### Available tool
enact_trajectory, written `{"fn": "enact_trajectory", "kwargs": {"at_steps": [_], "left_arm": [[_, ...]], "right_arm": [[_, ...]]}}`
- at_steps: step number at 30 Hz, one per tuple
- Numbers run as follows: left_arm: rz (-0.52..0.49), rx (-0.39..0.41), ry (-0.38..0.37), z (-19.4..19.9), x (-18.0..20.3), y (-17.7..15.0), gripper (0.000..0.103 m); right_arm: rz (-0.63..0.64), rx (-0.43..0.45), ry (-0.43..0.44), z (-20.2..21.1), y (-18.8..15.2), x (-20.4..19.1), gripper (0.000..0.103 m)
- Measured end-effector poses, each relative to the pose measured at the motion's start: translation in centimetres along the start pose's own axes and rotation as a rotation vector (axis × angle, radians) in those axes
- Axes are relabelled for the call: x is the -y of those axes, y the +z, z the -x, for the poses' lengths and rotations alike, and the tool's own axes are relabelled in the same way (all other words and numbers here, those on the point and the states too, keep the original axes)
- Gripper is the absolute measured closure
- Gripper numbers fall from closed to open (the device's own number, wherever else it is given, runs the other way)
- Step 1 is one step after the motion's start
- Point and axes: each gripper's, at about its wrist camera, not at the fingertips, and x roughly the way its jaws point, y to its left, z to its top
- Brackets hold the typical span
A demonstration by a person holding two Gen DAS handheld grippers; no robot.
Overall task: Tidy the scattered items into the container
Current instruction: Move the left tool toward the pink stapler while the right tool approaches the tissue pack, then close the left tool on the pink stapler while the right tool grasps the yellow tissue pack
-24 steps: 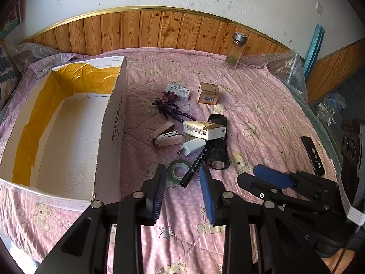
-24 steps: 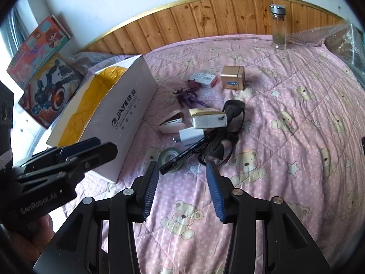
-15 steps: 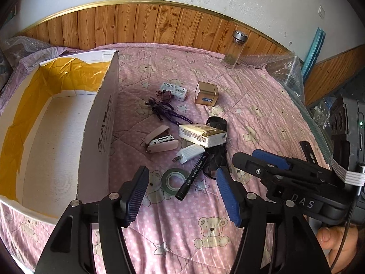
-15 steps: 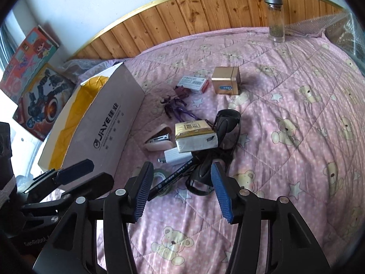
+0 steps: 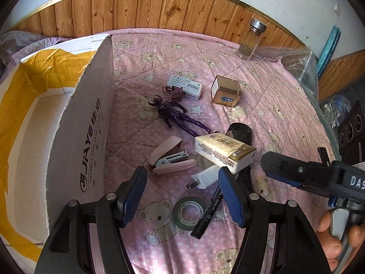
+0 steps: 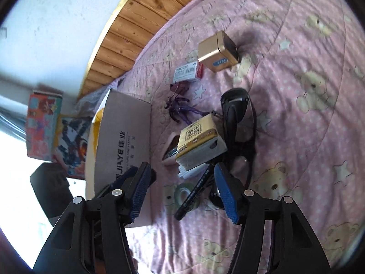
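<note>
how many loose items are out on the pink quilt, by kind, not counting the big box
Small boxes: 2, staple box and gold box
Tissue pack: 1
Stapler: 1
Charger plug: 1
Tape roll: 1
Marker: 1
Binder clip: 1
Purple figure: 1
Black goggles: 1
Glass jar: 1
Total: 11

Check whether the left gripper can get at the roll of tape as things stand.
Probably yes. The left gripper is open and the roll of tape lies flat on the quilt just below its fingertips, uncovered. The black marker lies right against its right edge, so it might get nudged.
</note>
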Motion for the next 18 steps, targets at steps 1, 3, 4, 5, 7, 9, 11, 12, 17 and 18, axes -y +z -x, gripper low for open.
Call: {"fn": "enact_trajectory", "kwargs": {"at_steps": [1,3,4,5,7,9,11,12,17,18], "left_arm": [[0.002,-0.010,0.005,-0.6,-0.1,0.1,0.037],[0.004,-0.029,0.011,-1.8,-0.4,0.3,0.037],[0.009,-0.037,0.016,-2.4,-0.5,0.4,0.037],[0.014,-0.042,0.021,-2.8,-0.6,0.4,0.037],[0.018,-0.049,0.021,-3.6,-0.7,0.6,0.037],[0.027,-0.054,0.019,-4.3,-0.9,0.8,0.037],[0.033,-0.063,0.020,-4.9,-1.1,1.0,0.037],[0.031,-0.062,0.020,-5.1,-1.1,1.1,0.037],[0.010,-0.065,0.028,-6.2,-0.9,1.7,0.037],[0.008,-0.070,0.029,-6.3,-0.9,1.7,0.037]], "right_arm": [[-0.025,-0.007,0.027,-0.5,0.3,0.4,0.041],[-0.067,-0.012,0.073,-1.4,1.0,0.8,0.041],[-0.085,-0.013,0.091,-1.8,1.3,1.0,0.041],[-0.105,-0.014,0.102,-2.2,1.7,1.2,0.041],[-0.132,-0.020,0.099,-3.2,2.4,1.4,0.041],[-0.148,-0.022,0.086,-4.2,3.2,1.7,0.041],[-0.152,-0.031,0.080,-5.2,3.8,1.7,0.041],[-0.150,-0.031,0.076,-5.7,4.2,1.7,0.042],[-0.085,-0.030,0.015,-7.2,5.9,0.8,0.043],[-0.052,-0.030,-0.013,-7.4,6.1,0.4,0.043]]}}
